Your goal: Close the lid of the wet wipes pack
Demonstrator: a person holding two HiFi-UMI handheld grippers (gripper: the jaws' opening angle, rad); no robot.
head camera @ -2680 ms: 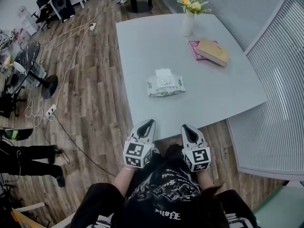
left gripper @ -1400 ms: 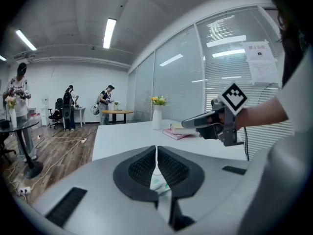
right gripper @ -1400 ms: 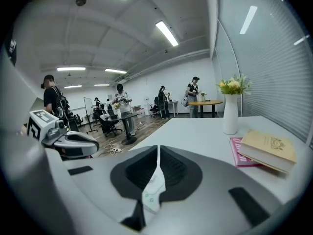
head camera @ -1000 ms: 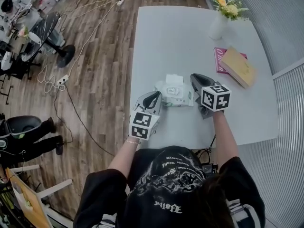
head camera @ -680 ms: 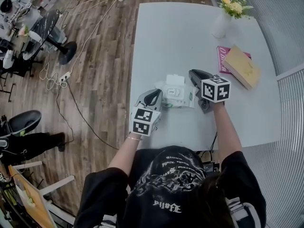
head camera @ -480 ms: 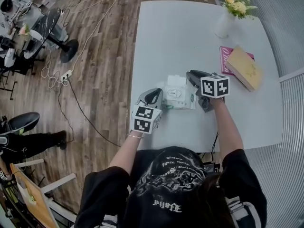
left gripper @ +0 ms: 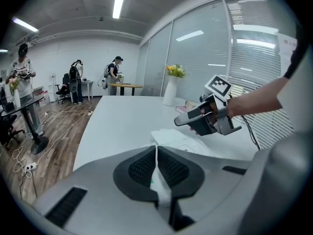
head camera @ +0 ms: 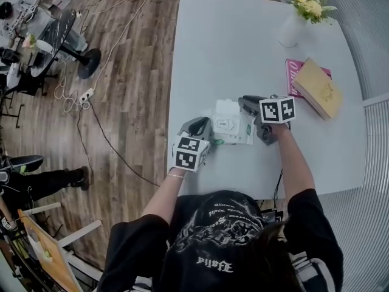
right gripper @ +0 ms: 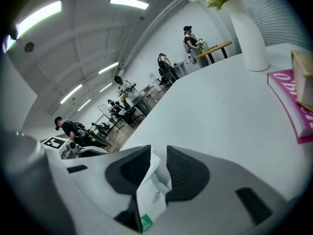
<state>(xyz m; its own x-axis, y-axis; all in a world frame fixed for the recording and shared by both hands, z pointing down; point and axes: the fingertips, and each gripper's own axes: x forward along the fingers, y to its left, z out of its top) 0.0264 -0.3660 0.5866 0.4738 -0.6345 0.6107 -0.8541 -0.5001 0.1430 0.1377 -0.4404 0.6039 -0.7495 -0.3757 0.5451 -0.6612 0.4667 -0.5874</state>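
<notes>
Left gripper [left gripper: 156, 150]: jaws together, pinching the thin end seal of the wet wipes pack [head camera: 236, 131]
Right gripper [right gripper: 157, 156]: jaws have just been opening; now apart, the pack's other end loose between them
Pack: flat on the white table [head camera: 243, 47], between both grippers
Lid [head camera: 225, 109]: looks flipped open; released right gripper seems free to press it shut
</notes>
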